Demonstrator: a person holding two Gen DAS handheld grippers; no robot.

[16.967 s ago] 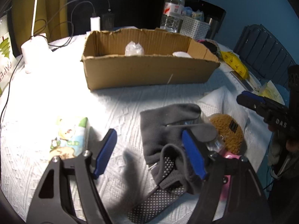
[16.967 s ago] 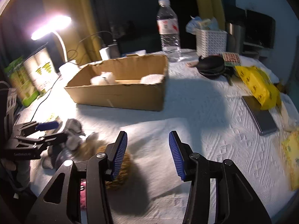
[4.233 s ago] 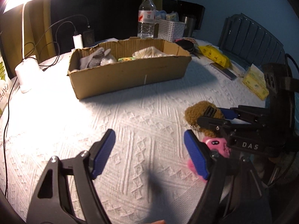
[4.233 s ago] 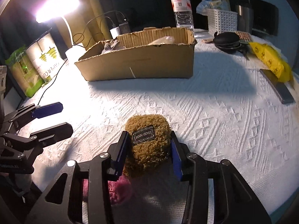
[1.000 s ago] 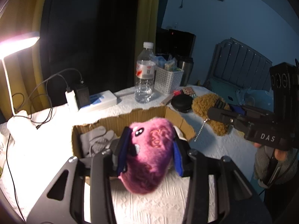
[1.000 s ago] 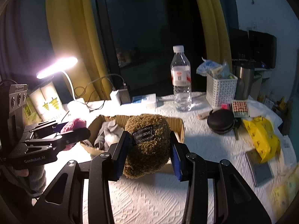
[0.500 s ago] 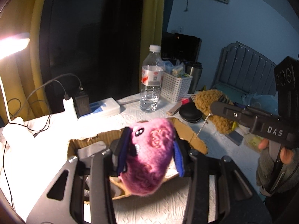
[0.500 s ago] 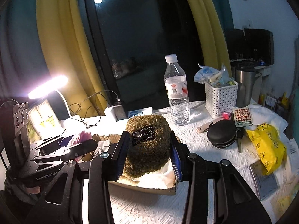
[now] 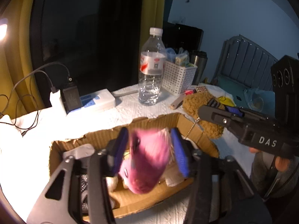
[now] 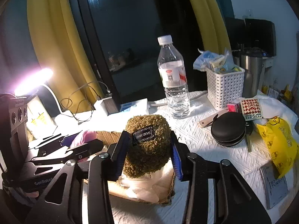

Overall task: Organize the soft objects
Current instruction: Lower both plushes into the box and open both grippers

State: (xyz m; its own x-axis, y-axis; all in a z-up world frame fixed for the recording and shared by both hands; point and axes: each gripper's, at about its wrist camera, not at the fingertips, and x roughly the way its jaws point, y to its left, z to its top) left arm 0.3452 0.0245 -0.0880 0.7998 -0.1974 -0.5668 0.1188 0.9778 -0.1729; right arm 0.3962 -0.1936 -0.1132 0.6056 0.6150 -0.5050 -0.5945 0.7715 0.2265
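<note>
Left wrist view: the left gripper (image 9: 149,149) hung over one cardboard box (image 9: 130,203), its jaws just opened, one blurred pink plush toy (image 9: 147,164) between them, pads seemingly clear of it. One water bottle (image 9: 152,71) stood behind. The right gripper (image 10: 149,149), easing wider, squeezed one brown plush toy (image 10: 148,145) above the box.
</note>
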